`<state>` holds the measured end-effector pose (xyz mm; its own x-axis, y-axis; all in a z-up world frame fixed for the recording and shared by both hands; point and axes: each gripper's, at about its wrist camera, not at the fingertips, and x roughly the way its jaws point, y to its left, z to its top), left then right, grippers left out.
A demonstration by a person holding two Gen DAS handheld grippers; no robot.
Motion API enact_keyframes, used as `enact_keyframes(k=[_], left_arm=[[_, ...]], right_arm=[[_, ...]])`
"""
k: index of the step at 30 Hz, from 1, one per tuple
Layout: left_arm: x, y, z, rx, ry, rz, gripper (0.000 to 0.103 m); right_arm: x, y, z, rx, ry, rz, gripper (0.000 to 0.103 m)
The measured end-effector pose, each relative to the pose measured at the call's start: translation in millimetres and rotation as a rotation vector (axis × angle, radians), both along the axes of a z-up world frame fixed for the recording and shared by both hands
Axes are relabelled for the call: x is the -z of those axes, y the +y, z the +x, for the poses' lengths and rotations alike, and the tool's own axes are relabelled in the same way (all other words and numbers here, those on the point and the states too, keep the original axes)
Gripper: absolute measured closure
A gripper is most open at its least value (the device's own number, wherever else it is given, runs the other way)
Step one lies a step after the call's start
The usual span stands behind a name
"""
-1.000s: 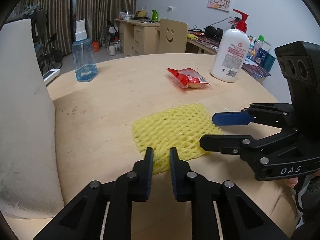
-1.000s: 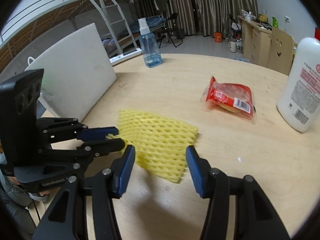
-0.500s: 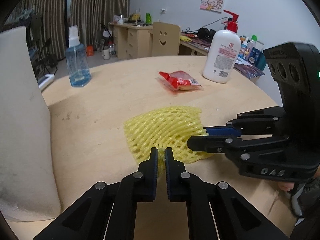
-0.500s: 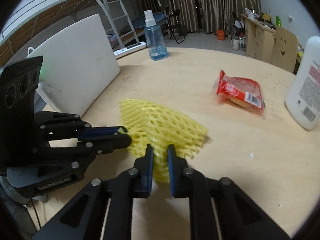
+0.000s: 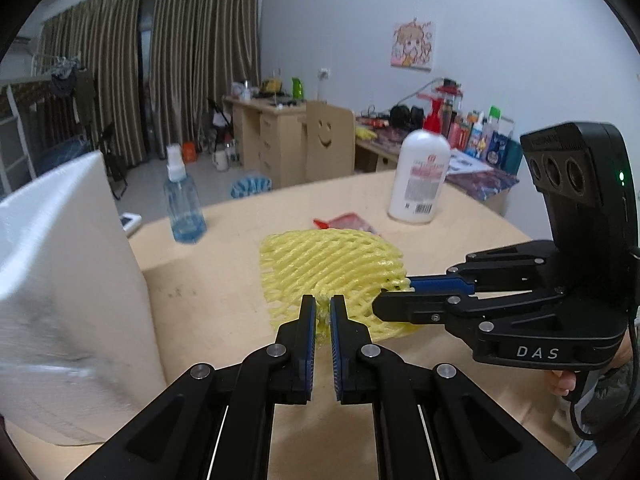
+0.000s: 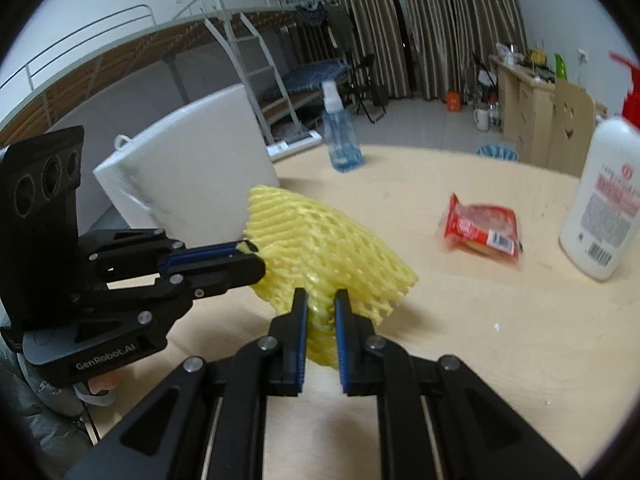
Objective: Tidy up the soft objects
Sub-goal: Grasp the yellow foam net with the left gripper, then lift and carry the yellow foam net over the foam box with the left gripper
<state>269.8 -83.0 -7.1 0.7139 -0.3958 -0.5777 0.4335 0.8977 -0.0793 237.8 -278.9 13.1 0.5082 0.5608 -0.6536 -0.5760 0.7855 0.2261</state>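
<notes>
A yellow foam net sleeve (image 5: 328, 264) (image 6: 320, 248) hangs lifted off the round wooden table (image 5: 224, 280), bowed upward between both grippers. My left gripper (image 5: 323, 305) is shut on the sleeve's near edge; in the right wrist view this same gripper (image 6: 250, 254) comes in from the left and pinches the sleeve's left corner. My right gripper (image 6: 321, 300) is shut on the near right edge, and in the left wrist view it (image 5: 394, 290) reaches in from the right onto the sleeve's corner. A person's fingers (image 5: 560, 384) hold the right handle.
A white foam board (image 5: 60, 292) (image 6: 188, 184) stands upright at the table's left. Behind the sleeve lie a red snack packet (image 6: 484, 230) (image 5: 348, 222), a white pump bottle (image 5: 420, 172) (image 6: 604, 200) and a blue spray bottle (image 5: 182, 200) (image 6: 340, 136). Desks and curtains fill the room beyond.
Both grippers closed on the sleeve's near edge, which lay flat a second ago. They then rose, lifting and bunching the sleeve off the table.
</notes>
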Motion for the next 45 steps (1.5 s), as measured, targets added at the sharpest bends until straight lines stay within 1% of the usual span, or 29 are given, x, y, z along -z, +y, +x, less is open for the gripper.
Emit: enact_keyframes(k=[5, 14, 20, 25, 30, 36, 40, 45], left_arm=[[-18, 4, -20, 0.000, -0.044, 0.003, 0.096], [-47, 20, -62, -0.040, -0.128, 0.003, 0.096], [-65, 42, -87, -0.080, -0.179, 0.007, 0.096], [-76, 66, -102, -0.124, -0.209, 0.011, 0.096], [-86, 90, -114, -0.174, -0.238, 0.017, 0.096], [-93, 119, -123, -0.237, -0.246, 0.015, 0.096], [-96, 129, -122, -0.281, -0.253, 0.019, 0.096], [-100, 143, -120, -0.312, -0.261, 0.013, 0.096]], right_arm=[[-21, 2, -16, 0.004, -0.052, 0.020, 0.087], [-49, 10, -46, -0.010, -0.150, 0.040, 0.087], [-62, 25, -61, -0.039, -0.192, 0.060, 0.087], [-76, 47, -73, -0.076, -0.234, 0.066, 0.087], [-87, 70, -79, -0.114, -0.263, 0.076, 0.087], [-94, 100, -80, -0.172, -0.294, 0.074, 0.087], [-97, 117, -81, -0.213, -0.313, 0.066, 0.087], [-99, 133, -76, -0.244, -0.318, 0.069, 0.087]])
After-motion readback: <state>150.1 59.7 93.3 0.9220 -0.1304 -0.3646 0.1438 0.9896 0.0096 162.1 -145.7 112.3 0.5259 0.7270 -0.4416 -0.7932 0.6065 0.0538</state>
